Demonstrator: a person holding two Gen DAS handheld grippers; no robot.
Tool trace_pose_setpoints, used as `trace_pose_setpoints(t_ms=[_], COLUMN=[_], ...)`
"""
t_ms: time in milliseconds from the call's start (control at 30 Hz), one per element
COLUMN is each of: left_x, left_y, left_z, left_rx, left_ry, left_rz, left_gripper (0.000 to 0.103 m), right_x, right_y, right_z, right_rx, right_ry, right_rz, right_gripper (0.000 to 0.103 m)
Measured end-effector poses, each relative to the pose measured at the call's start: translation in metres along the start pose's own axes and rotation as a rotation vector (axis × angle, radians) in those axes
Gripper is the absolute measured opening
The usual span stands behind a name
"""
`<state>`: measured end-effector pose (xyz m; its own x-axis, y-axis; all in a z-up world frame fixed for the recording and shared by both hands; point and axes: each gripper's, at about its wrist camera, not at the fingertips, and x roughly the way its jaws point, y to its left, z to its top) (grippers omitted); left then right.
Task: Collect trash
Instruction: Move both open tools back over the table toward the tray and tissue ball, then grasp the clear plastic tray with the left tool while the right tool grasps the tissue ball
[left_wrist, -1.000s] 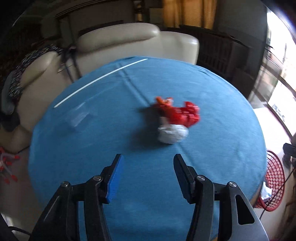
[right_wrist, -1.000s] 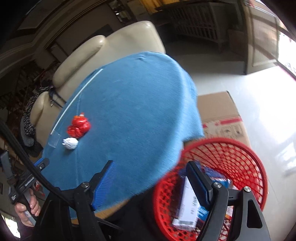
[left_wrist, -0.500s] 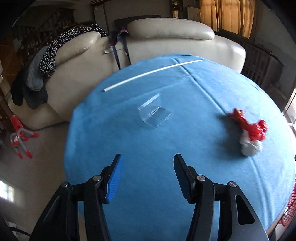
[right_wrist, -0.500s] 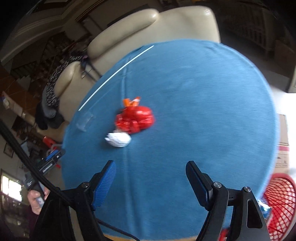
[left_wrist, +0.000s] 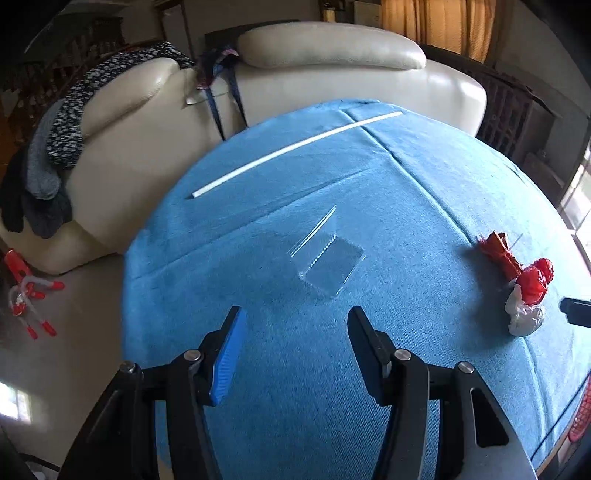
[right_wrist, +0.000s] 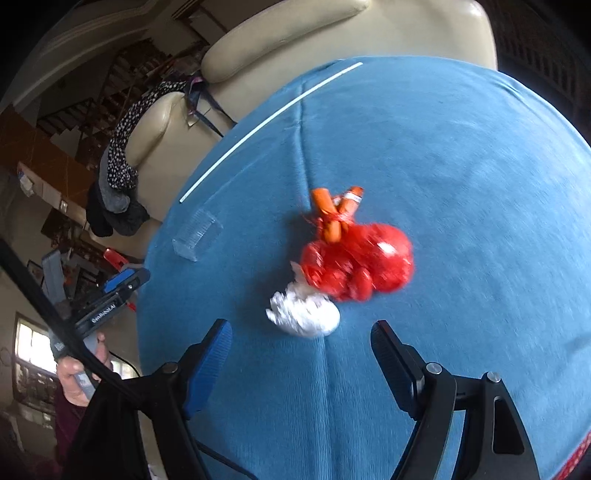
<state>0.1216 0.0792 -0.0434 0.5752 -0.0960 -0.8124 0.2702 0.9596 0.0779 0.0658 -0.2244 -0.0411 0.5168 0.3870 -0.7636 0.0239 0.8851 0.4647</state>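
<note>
A clear plastic wrapper (left_wrist: 327, 260) lies flat on the blue-clothed round table (left_wrist: 295, 406), just ahead of my open left gripper (left_wrist: 295, 314), which holds nothing. A red net bag (right_wrist: 356, 264) with orange tags and a crumpled white wad (right_wrist: 303, 317) lie together in front of my right gripper (right_wrist: 301, 326). Its jaws stand open and empty, with the wad close before the fingertips. The bag (left_wrist: 532, 278) and wad (left_wrist: 524, 317) also show at the right of the left wrist view. A long white stick (left_wrist: 295, 147) lies near the table's far edge.
A cream leather sofa (left_wrist: 332, 66) with dark clothes draped over it stands behind the table. A red basket's rim (right_wrist: 576, 454) peeks in at the lower right. A hand (right_wrist: 77, 373) holds the left gripper (right_wrist: 122, 284) off the table's left edge.
Both grippers swept left across the table. The right went from above the red basket to the red bag and wad. The left went from the bag to the clear wrapper. Jaws kept their width.
</note>
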Motion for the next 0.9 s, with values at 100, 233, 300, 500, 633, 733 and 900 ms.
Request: trace_pose_setpoints(t_ms=[100,233,300,500,633,733,900], left_x=[0.007,0.015,0.021,0.035,0.045,0.058,0.072], left_y=[0.002,0.002,0.003,-0.003,-0.013,-0.015,-0.016], left_z=[0.005,0.013,0.018,0.031,0.038,0.042,0.045], left_rx=[0.021,0.055,0.055,0.077,0.116,0.116,0.111], left_ry=[0.006,-0.009,-0.011,-0.009,0.007,0.020,0.024], left_rz=[-0.029,-0.053,-0.072,-0.145,-0.165,-0.162,-0.167], left_gripper=[0.058,0.058,0.058,0.058,0.074,0.076,0.076], right_x=[0.019,0.038,0.048,0.065,0.067,0.070,0.070], right_y=[0.004,0.013,0.019,0.019,0.014,0.012,0.017], right_z=[0.010,0.015,0.014,0.008,0.007,0.005,-0.001], right_rx=[-0.010,-0.058,-0.094,-0.114,-0.105,-0.118,-0.158], right_ry=[0.015,0.035,0.048,0.074,0.072,0.071,0.060], right_rz=[-0.005,-0.036,-0.064,-0.106,-0.099,-0.104,-0.120], right_gripper=[0.080,0.068,0.063,0.050,0.048,0.048,0.046])
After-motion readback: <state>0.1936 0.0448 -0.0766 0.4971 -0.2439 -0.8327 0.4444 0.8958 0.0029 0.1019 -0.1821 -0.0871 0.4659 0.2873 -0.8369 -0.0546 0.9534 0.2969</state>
